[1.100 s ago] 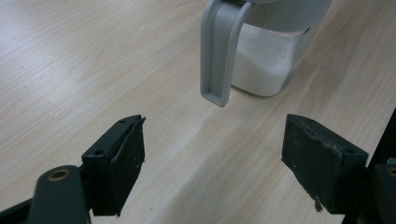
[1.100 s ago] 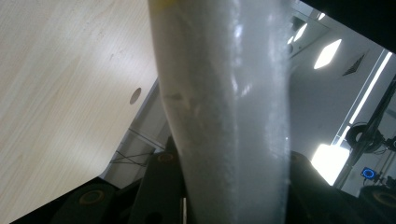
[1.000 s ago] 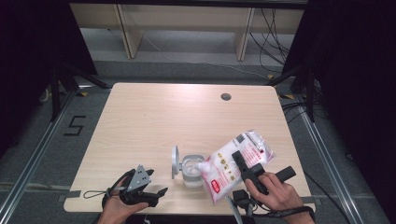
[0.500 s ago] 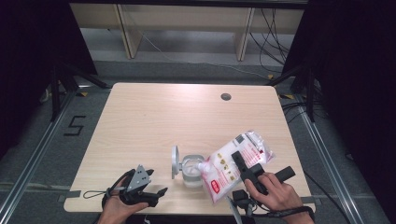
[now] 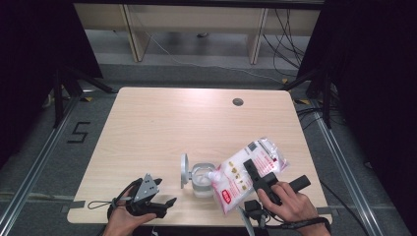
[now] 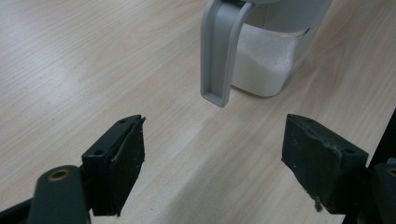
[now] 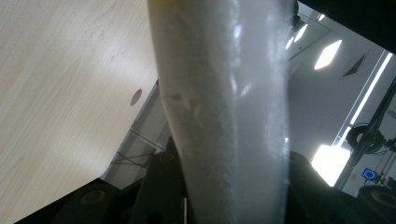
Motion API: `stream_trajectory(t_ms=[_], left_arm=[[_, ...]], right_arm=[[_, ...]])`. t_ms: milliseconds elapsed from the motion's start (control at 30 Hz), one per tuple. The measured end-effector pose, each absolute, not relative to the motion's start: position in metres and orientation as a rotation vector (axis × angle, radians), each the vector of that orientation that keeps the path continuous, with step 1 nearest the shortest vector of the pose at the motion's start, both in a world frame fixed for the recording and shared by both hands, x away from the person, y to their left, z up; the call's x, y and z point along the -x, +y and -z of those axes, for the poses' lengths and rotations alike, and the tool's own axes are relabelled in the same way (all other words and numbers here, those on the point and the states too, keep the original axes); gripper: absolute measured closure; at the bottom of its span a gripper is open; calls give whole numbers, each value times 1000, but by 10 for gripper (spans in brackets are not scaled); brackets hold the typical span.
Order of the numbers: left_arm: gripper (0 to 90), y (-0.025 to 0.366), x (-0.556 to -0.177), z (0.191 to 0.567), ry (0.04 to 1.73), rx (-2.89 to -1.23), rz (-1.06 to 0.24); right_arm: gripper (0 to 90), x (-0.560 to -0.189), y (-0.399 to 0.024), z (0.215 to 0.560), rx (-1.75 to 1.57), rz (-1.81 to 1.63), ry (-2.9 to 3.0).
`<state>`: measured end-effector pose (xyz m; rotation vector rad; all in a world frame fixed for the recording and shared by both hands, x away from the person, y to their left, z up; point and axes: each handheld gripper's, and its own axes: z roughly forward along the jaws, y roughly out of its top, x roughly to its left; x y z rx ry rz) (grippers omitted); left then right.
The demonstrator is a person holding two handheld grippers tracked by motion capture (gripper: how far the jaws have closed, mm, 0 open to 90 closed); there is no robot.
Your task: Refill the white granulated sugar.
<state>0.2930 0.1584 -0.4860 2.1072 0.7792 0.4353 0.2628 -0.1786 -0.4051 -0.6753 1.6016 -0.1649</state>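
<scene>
Diagonally tilted bag (image 5: 248, 174), spout toward container (image 5: 201, 178), jaws clamping.

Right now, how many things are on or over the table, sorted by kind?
Clear plastic container with grey flip lid: 1
White plastic bag with red label: 1
Black hand-held gripper: 2, left and right
Total: 4

A white plastic bag (image 5: 246, 176) with red and black print lies tilted between the right tool's (image 5: 252, 169) jaws, its open corner dipping into the clear container (image 5: 200, 179) just left of that tool. The container stands upright, partly filled with white granules, its grey lid (image 5: 184, 170) swung open leftward.
</scene>
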Motion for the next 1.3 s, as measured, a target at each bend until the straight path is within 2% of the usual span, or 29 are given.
stream_trajectory(t_ms=[1300], left_arm=[[210, 158, -293, 486, 773, -2114, -436]], right_arm=[[744, -263, -181, 409, 623, 144, 1627]])
